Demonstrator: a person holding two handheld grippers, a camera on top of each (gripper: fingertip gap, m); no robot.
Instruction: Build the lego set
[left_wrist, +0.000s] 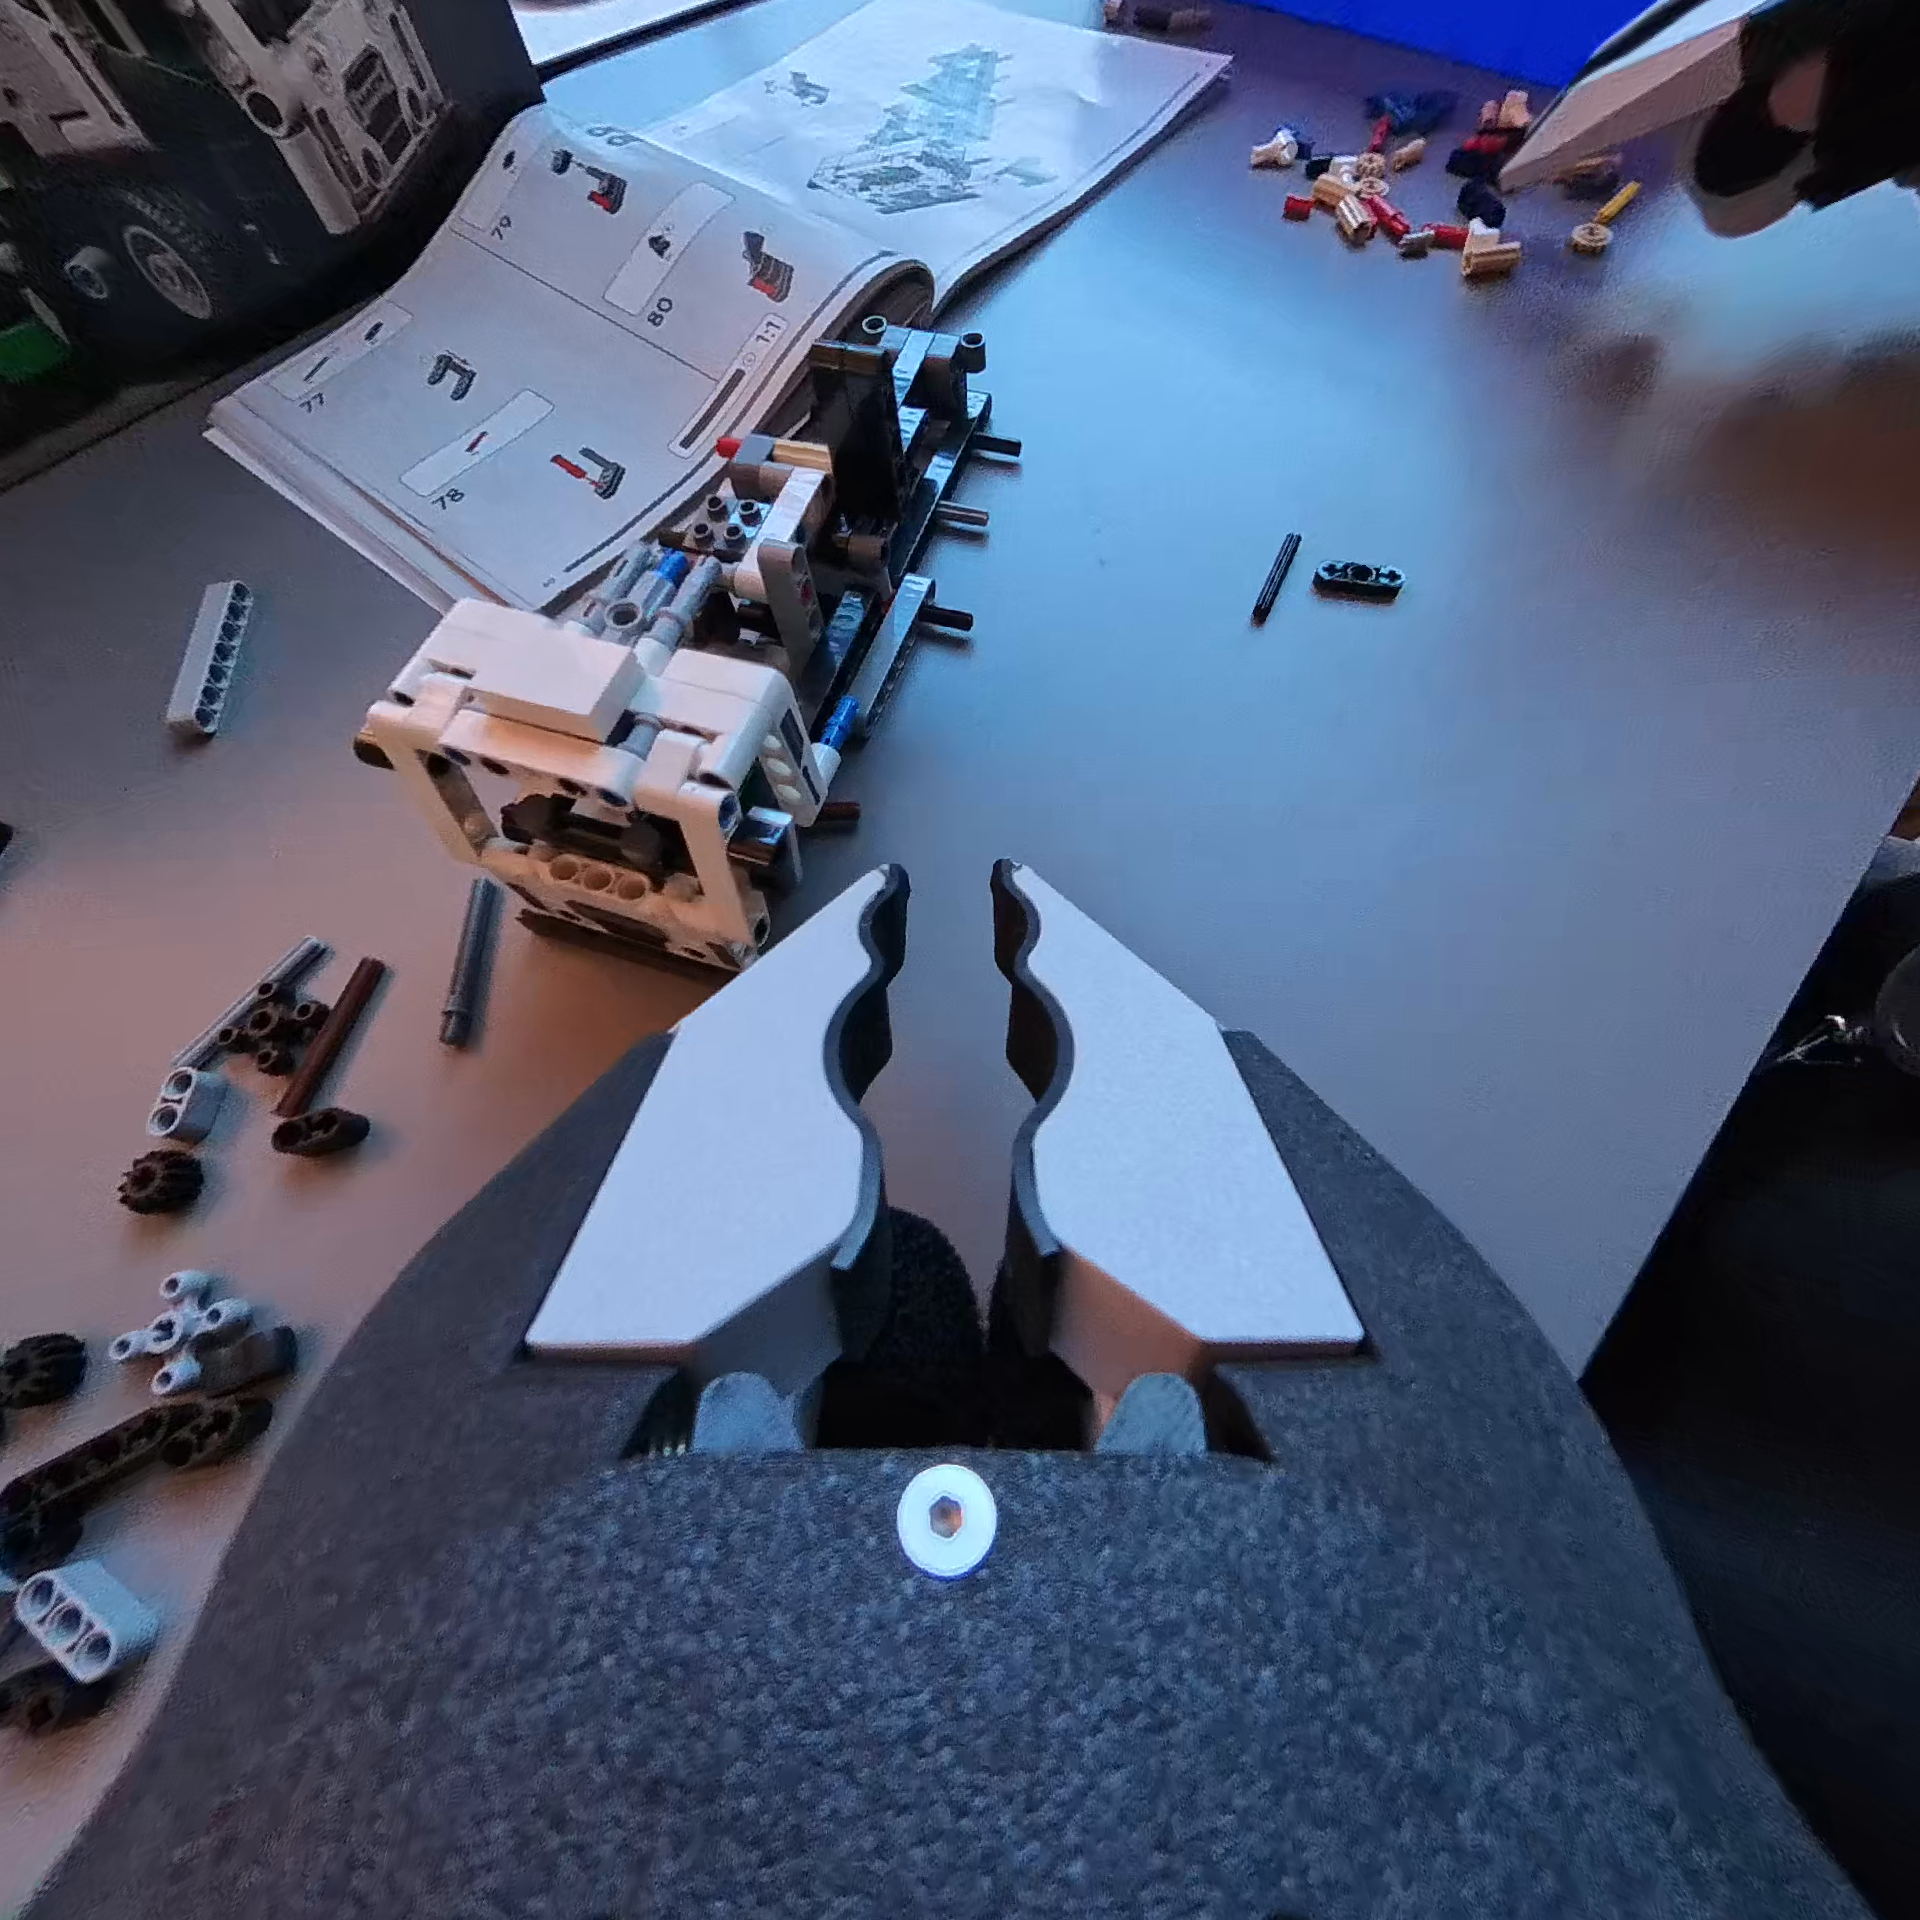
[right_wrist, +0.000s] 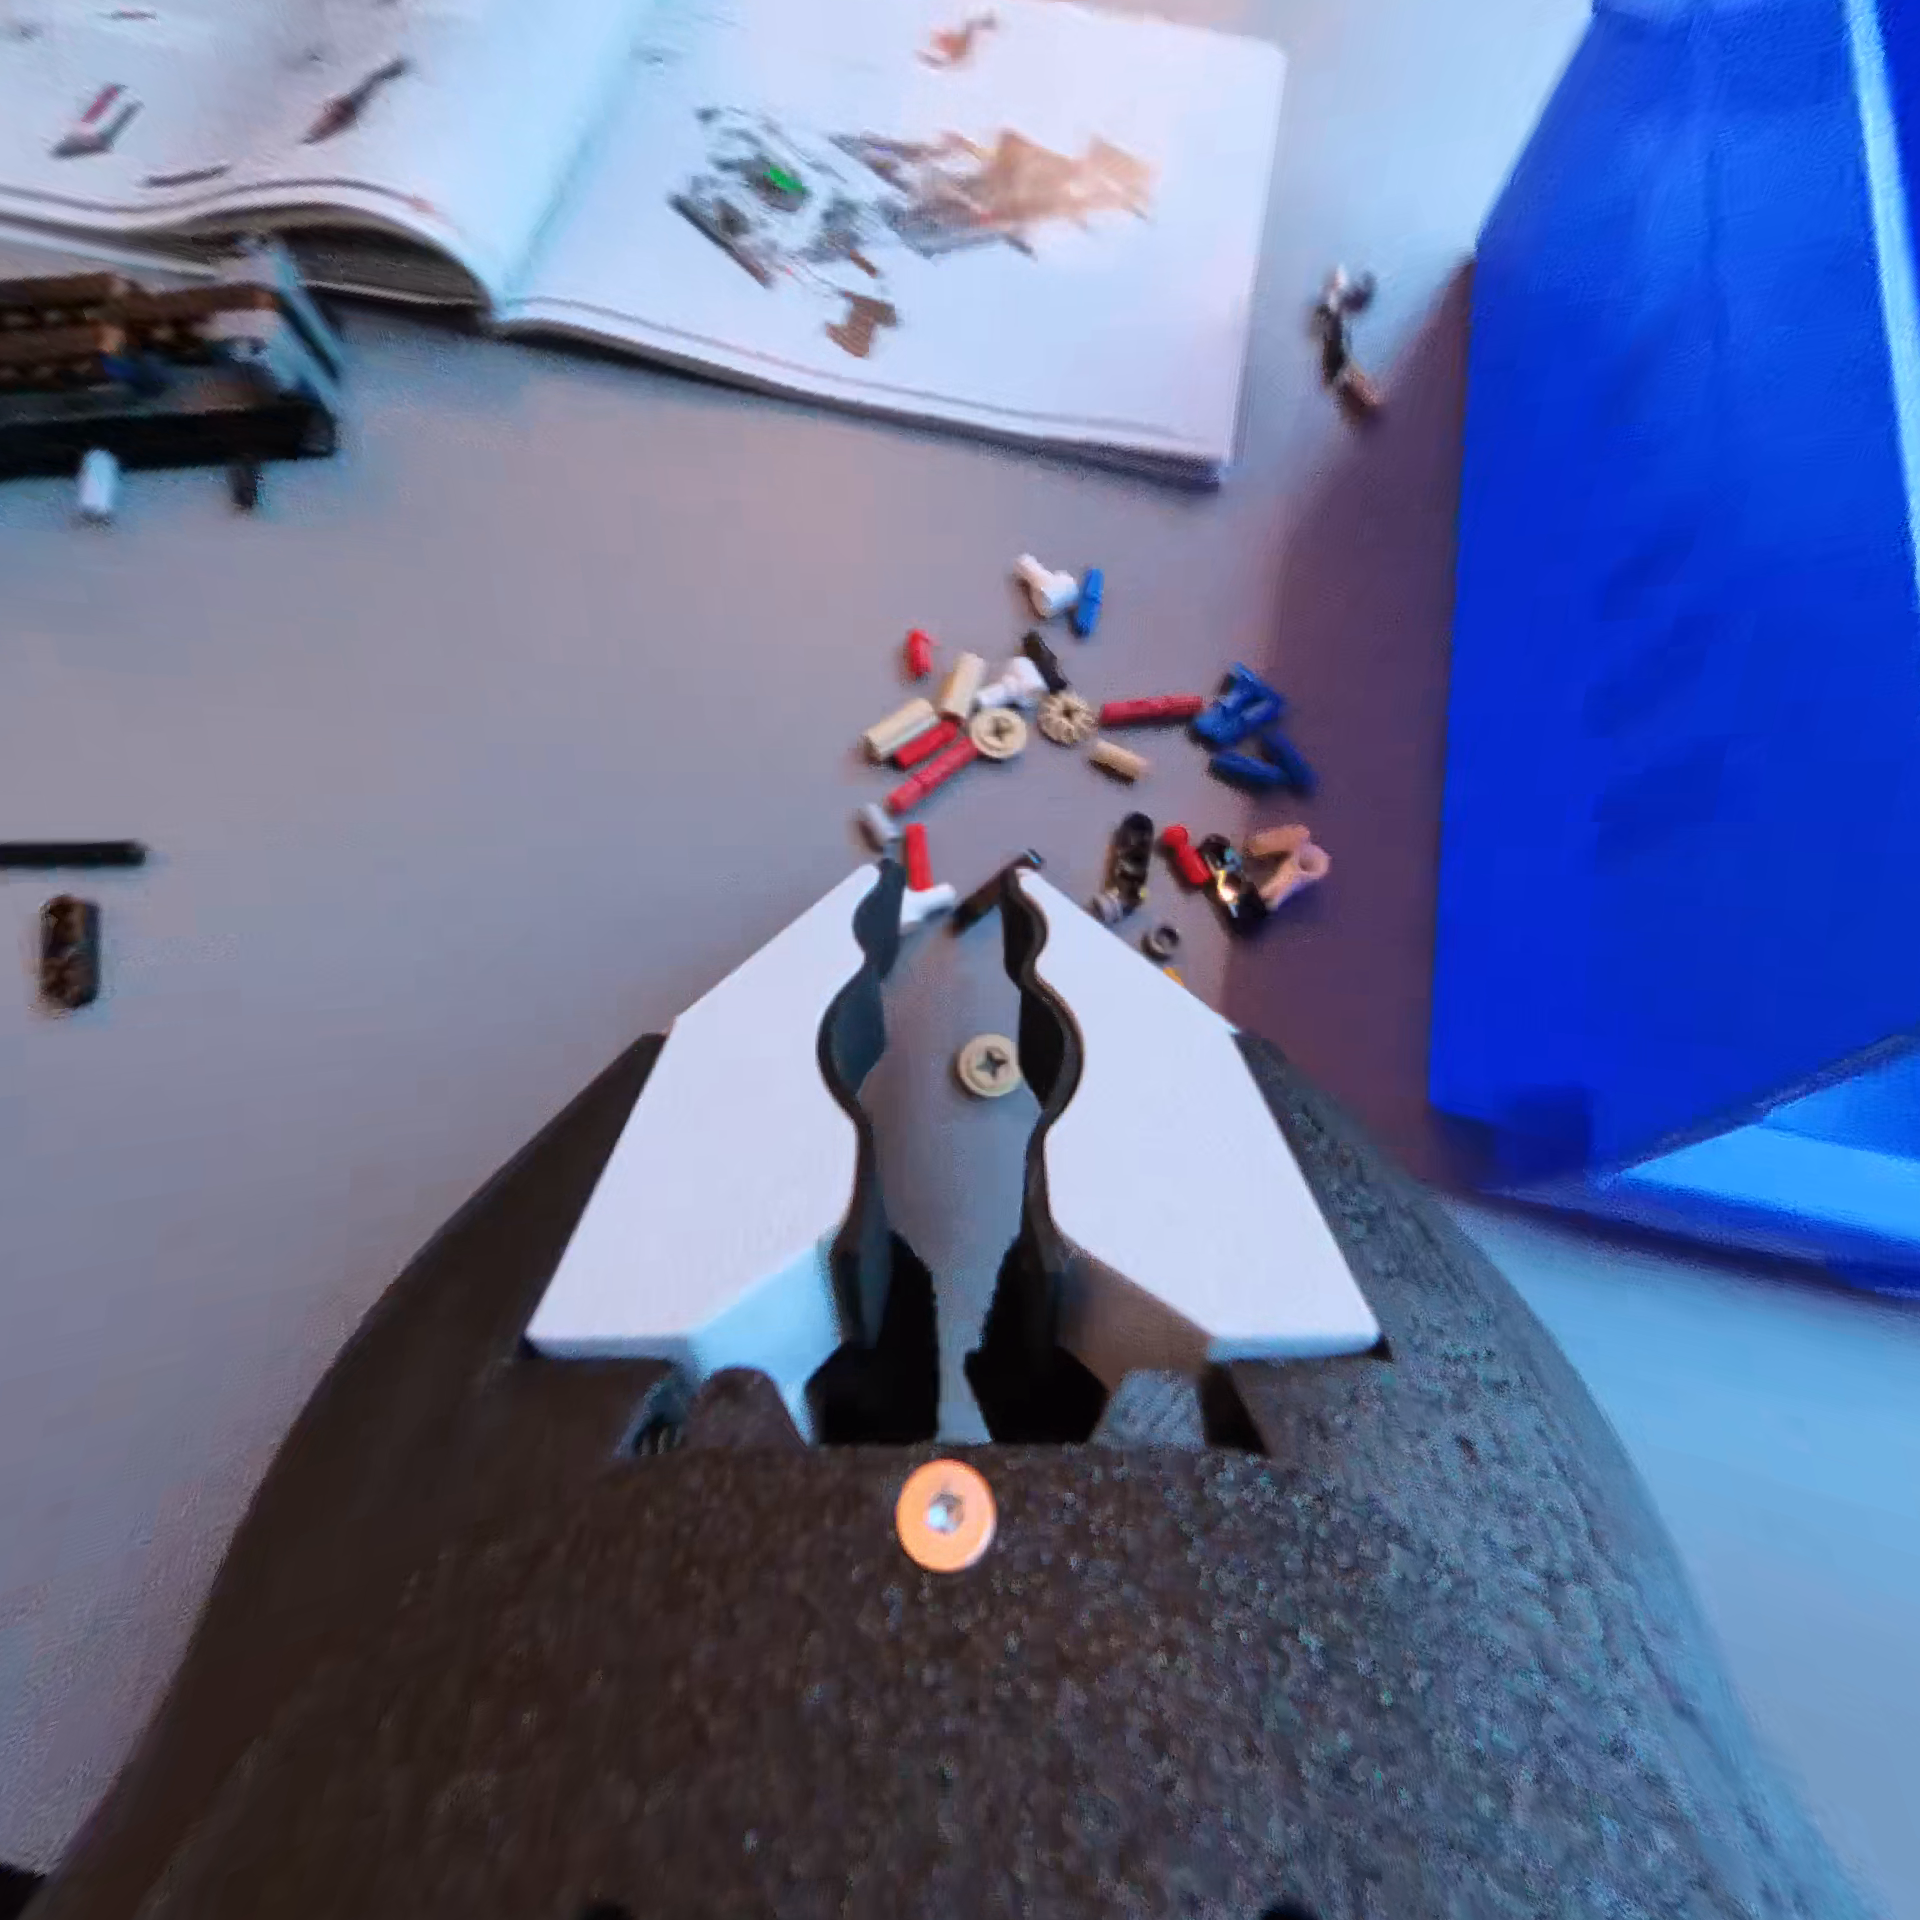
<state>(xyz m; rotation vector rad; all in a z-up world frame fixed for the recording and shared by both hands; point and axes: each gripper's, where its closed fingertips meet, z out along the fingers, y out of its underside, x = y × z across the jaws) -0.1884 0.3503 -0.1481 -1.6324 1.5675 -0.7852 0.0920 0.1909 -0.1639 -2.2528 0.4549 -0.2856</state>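
Note:
The half-built lego model (left_wrist: 665, 686), white at the front with a dark frame behind, lies on the grey table. My left gripper (left_wrist: 951, 873) hovers just to its right, jaws a little apart and empty. My right gripper (right_wrist: 956, 873) is open and empty, and hangs over the near edge of a pile of small pins and connectors (right_wrist: 1039, 717) in red, tan, blue and white. A tan round piece (right_wrist: 990, 1067) shows on the table between its fingers. The pile (left_wrist: 1403, 203) and the right gripper (left_wrist: 1662, 104) also show at the top right of the left wrist view.
An open instruction booklet (left_wrist: 727, 239) lies behind the model. Loose beams, axles and gears (left_wrist: 260, 1039) lie at the left. A black axle (left_wrist: 1276, 577) and a short black beam (left_wrist: 1358, 578) lie apart mid-table. A blue box (right_wrist: 1662, 623) stands right of the pile. About 35 centimetres separates my left fingertips from my right. Left tips and right tips are each some 15 centimetres from the black axle (left_wrist: 1276, 577). Seen from the right wrist view (right_wrist: 65, 853) as well.

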